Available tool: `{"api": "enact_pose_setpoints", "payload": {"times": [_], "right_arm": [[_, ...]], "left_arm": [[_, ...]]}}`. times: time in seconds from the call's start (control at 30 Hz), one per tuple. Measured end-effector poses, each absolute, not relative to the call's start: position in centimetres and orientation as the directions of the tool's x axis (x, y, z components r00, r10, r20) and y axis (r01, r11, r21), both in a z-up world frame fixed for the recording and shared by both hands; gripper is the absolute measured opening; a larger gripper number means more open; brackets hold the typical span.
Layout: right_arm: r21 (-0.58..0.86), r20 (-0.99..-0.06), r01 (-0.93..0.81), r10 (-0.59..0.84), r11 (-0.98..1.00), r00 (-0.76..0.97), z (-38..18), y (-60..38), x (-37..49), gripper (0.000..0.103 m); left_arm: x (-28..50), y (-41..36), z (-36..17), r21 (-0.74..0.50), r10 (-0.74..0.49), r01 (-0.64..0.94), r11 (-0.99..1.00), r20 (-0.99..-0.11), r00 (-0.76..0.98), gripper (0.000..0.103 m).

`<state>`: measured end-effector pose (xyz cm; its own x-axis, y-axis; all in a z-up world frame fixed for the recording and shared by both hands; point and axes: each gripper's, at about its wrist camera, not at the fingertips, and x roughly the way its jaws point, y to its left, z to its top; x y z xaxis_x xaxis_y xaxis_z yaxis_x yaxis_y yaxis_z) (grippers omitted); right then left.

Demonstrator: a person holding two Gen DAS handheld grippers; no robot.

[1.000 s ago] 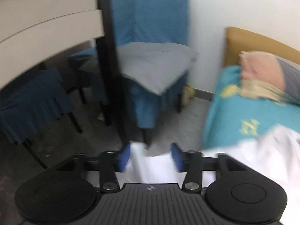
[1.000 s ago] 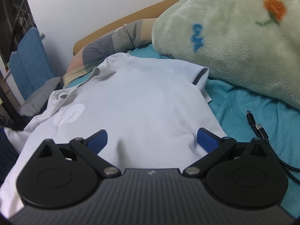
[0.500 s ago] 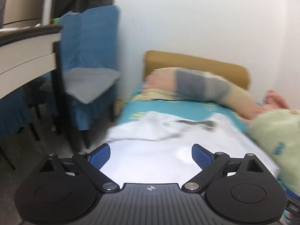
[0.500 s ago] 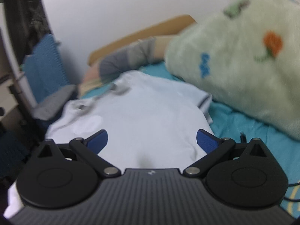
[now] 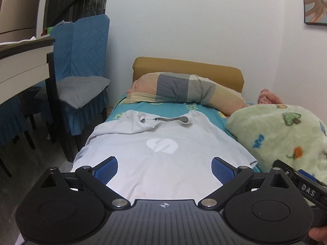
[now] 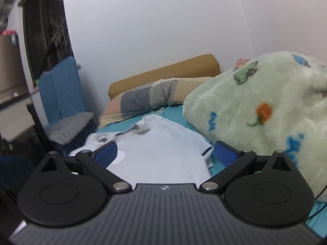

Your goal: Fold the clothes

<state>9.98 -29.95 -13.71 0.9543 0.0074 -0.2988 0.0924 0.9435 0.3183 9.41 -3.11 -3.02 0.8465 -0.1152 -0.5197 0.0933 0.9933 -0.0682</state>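
A pale blue-white T-shirt (image 5: 184, 138) lies spread face up on the teal bed sheet (image 5: 130, 108), collar toward the pillow, a white logo on its chest. Its left shoulder is rumpled and its left side hangs over the bed edge. My left gripper (image 5: 164, 170) hovers above the shirt's lower half; its jaws are opening and stand wide, with nothing pinched between the blue pads (image 5: 106, 170). In the right wrist view the shirt (image 6: 161, 134) lies ahead and below. My right gripper (image 6: 165, 153) is open above it, holding nothing.
A patchwork pillow (image 5: 184, 89) rests against the tan headboard (image 5: 188, 66). A bulky green fleece blanket (image 5: 282, 134) crowds the bed's right side. Left of the bed stand a blue-covered chair (image 5: 87, 47) with a grey cushion, and a table edge (image 5: 24, 61).
The left gripper let go of the white cloth, opened wide and swung from facing the chair to facing along the bed. The right gripper rose and drew back from the shirt.
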Motion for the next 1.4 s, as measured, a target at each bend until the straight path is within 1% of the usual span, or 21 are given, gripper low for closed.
{"api": "enact_pose_setpoints", "payload": {"times": [0.1, 0.13, 0.23, 0.37, 0.47, 0.6, 0.7, 0.73, 0.77, 0.8, 0.83, 0.87, 0.9, 0.97, 1.0, 1.03, 1.13, 1.2, 1.27, 1.33, 1.4], "right_arm": [[0.361, -0.303, 0.094, 0.022, 0.928, 0.953, -14.5, -30.3, 10.4, 0.103], [0.37, -0.308, 0.098, 0.023, 0.924, 0.951, -14.9, -30.3, 10.6, 0.101], [0.403, -0.337, 0.127, 0.018, 0.906, 0.941, -15.9, -31.2, 11.8, 0.101], [0.455, -0.381, 0.171, 0.018, 0.874, 0.924, -17.0, -33.3, 14.5, 0.101], [0.497, -0.409, 0.191, 0.035, 0.847, 0.912, -17.7, -35.4, 17.3, 0.101], [0.472, -0.464, 0.249, -0.001, 0.846, 0.886, -19.3, -37.3, 22.4, 0.101], [0.413, -0.539, 0.28, -0.015, 0.867, 0.842, -21.6, -37.4, 26.5, 0.101], [0.393, -0.563, 0.295, -0.026, 0.871, 0.826, -22.5, -37.2, 27.7, 0.098], [0.372, -0.587, 0.309, -0.037, 0.875, 0.809, -23.3, -37.1, 28.9, 0.089], [0.338, -0.614, 0.324, -0.053, 0.884, 0.787, -24.1, -36.8, 29.9, 0.083], [0.282, -0.639, 0.326, -0.077, 0.902, 0.765, -24.8, -36.2, 30.8, 0.071], [0.222, -0.661, 0.325, -0.103, 0.919, 0.743, -25.4, -35.6, 31.6, 0.063], [0.161, -0.652, 0.302, -0.129, 0.94, 0.747, -25.3, -34.6, 31.9, 0.057], [0.014, -0.618, 0.244, -0.184, 0.97, 0.765, -24.9, -32.0, 32.2, 0.017], [-0.073, -0.594, 0.212, -0.213, 0.975, 0.776, -24.5, -30.4, 32.3, 0.011], [-0.16, -0.567, 0.181, -0.24, 0.97, 0.788, -24.1, -28.7, 32.3, 0.008], [-0.408, -0.497, 0.038, -0.257, 0.912, 0.829, -24.0, -23.3, 32.4, 0.007], [-0.489, -0.466, -0.046, -0.216, 0.871, 0.858, -24.4, -20.1, 31.9, 0.007], [-0.522, -0.469, -0.122, -0.164, 0.844, 0.868, -24.9, -17.3, 31.4, 0.007], [-0.484, -0.489, -0.178, -0.096, 0.856, 0.867, -25.0, -15.9, 30.9, 0.01], [-0.391, -0.51, -0.223, -0.008, 0.893, 0.86, -24.5, -15.8, 30.2, 0.012]], "left_arm": [[9.3, -2.3, -3.6, -0.079, -0.118, 0.09, 0.993, -0.521, 0.846, 0.1], [9.4, -2.2, -3.7, -0.08, -0.118, 0.089, 0.993, -0.522, 0.845, 0.1], [10.1, -1.8, -4.4, -0.083, -0.122, 0.092, 0.992, -0.53, 0.839, 0.1], [11.3, -1.4, -5.1, -0.113, -0.129, 0.082, 0.99, -0.516, 0.847, 0.1], [12.5, -0.7, -5.6, -0.164, -0.148, 0.075, 0.984, -0.499, 0.854, 0.1], [14.2, 0.3, -6.3, -0.233, -0.181, 0.072, 0.97, -0.491, 0.852, 0.1], [15.7, 1.3, -7.5, -0.315, -0.228, 0.07, 0.947, -0.5, 0.835, 0.1], [16.3, 1.5, -7.9, -0.333, -0.238, 0.067, 0.941, -0.507, 0.828, 0.1], [16.8, 1.7, -8.3, -0.346, -0.245, 0.062, 0.936, -0.516, 0.821, 0.1], [17.3, 1.9, -8.6, -0.356, -0.247, 0.053, 0.933, -0.526, 0.814, 0.1], [17.7, 2.2, -9.0, -0.368, -0.249, 0.044, 0.929, -0.534, 0.808, 0.099], [18.0, 2.6, -9.1, -0.388, -0.252, 0.03, 0.921, -0.535, 0.806, 0.099], [18.2, 3.0, -9.3, -0.409, -0.256, 0.018, 0.912, -0.534, 0.806, 0.099], [18.6, 3.9, -9.3, -0.439, -0.259, 0.005, 0.898, -0.521, 0.813, 0.099], [18.7, 4.1, -9.4, -0.443, -0.255, -0.001, 0.896, -0.517, 0.817, 0.099], [18.8, 4.3, -9.4, -0.447, -0.25, -0.007, 0.895, -0.514, 0.82, 0.099], [19.1, 4.7, -9.5, -0.455, -0.244, -0.018, 0.89, -0.509, 0.825, 0.099], [19.2, 4.7, -9.5, -0.457, -0.247, -0.017, 0.889, -0.511, 0.823, 0.099], [19.1, 4.7, -9.4, -0.453, -0.242, -0.017, 0.891, -0.506, 0.828, 0.099], [18.9, 4.9, -9.4, -0.457, -0.24, -0.022, 0.889, -0.508, 0.827, 0.099], [18.7, 5.0, -9.3, -0.46, -0.238, -0.028, 0.888, -0.51, 0.826, 0.099]]}}
